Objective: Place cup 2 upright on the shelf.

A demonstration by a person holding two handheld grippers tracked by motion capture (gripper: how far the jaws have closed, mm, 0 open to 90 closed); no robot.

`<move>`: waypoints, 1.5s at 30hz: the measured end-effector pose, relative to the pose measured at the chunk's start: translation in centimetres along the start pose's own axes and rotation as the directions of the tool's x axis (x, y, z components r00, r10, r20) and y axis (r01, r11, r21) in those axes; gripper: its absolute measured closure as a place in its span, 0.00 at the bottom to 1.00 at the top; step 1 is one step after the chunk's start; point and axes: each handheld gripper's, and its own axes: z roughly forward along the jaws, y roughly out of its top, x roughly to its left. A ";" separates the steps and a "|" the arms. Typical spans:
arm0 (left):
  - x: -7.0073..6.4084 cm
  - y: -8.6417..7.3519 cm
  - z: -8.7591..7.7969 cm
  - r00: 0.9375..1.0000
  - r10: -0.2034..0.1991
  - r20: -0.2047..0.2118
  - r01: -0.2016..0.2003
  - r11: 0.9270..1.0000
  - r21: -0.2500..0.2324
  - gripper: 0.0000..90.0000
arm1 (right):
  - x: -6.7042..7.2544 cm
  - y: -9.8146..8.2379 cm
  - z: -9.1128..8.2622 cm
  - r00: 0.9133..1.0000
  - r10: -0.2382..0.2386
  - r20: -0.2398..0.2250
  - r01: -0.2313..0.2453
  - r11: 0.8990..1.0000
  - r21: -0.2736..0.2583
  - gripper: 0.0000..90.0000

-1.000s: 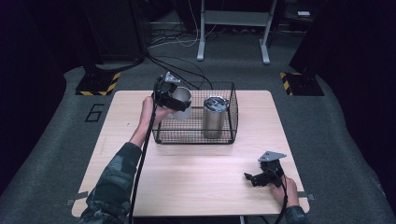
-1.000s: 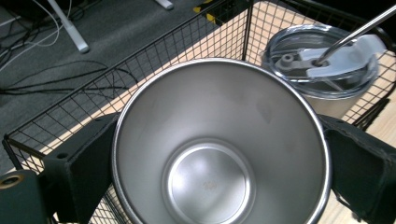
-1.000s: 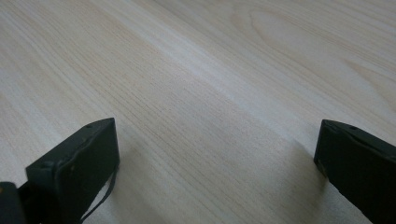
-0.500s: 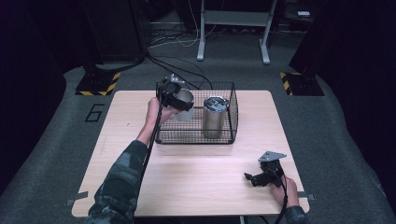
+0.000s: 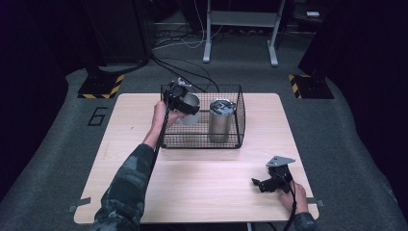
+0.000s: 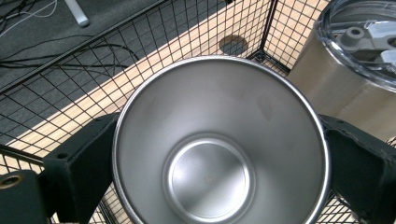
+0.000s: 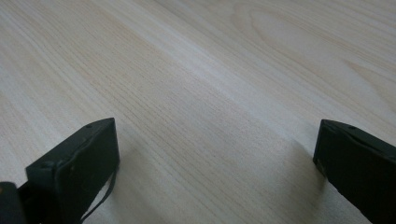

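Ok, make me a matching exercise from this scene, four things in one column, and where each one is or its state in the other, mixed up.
Things:
1. steel cup
2. lidded tumbler
3. right gripper
4. wire basket

Places or states:
A. open, low over bare table
B. standing inside the basket
C. on the far half of the table
D. clamped in the left gripper

Pairs: 1-D, 2-B, 3-A, 4-C

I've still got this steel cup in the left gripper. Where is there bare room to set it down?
The wire basket is crowded on its right by the lidded tumbler; its left half is free under the steel cup. The table lies bare from the basket's front wall to the near edge, left of the right gripper.
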 end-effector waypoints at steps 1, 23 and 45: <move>0.0 0.0 0.1 1.000 -0.001 -0.002 0.001 1.000 0.001 0.06 | 0.0 0.0 0.0 1.000 0.004 -0.001 -0.004 1.000 0.004 0.00; 0.0 -0.1 2.5 1.000 0.010 -0.009 -0.009 0.997 0.072 0.06 | 0.1 0.0 0.0 1.000 0.009 0.003 -0.009 1.000 -0.002 0.00; -0.1 -0.8 4.5 1.000 0.004 0.008 -0.005 0.987 0.163 0.06 | 0.1 0.0 0.0 1.000 0.014 0.006 -0.014 1.000 -0.005 0.00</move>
